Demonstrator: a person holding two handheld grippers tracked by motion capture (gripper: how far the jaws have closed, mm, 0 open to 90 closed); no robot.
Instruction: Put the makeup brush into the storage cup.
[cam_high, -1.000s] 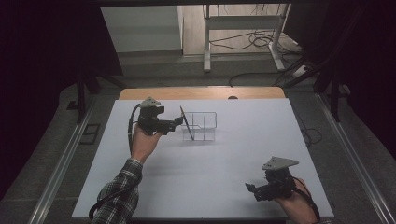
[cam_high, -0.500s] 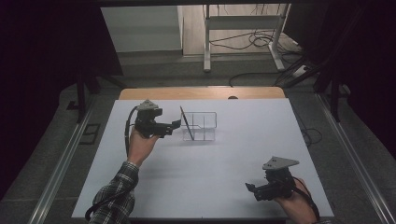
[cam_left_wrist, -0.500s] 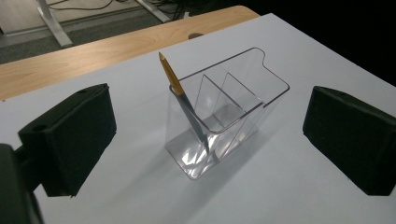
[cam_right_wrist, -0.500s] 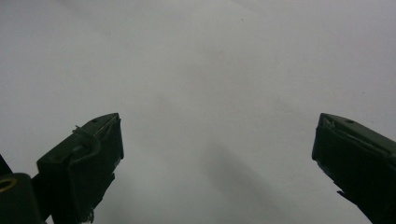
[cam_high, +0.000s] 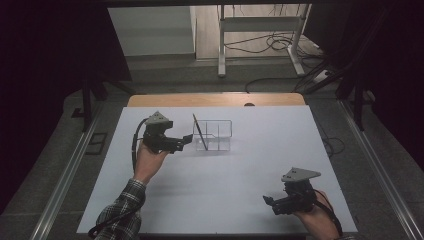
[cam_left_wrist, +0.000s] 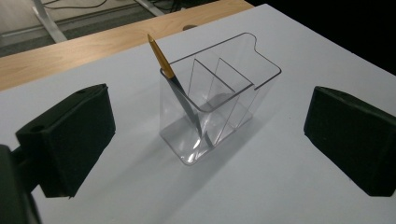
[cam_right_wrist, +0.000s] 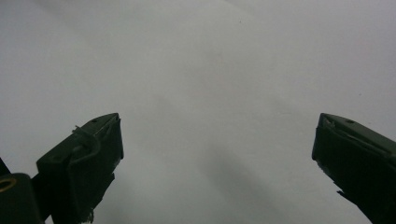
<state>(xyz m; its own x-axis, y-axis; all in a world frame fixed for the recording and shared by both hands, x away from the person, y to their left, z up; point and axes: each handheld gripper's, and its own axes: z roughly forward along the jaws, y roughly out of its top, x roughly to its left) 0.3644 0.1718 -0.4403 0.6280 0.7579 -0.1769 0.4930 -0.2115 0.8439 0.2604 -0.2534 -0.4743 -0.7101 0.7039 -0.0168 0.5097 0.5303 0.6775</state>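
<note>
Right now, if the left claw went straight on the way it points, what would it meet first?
Probably the clear plastic divided holder, at the end where the gold-tipped pen leans; the open left claw points straight at it, though the gap is unclear.

Your divided holder (cam_high: 216, 135) stands on the surface (cam_high: 240, 175) toward its far edge, left of the middle. A pen (cam_high: 199, 131) leans in the holder's leftmost compartment, its top tilted to the left. Your left tool (cam_high: 186, 143) sits just left of the holder, facing it. Your right tool (cam_high: 269, 202) is well apart, near the surface's near right corner.
</note>
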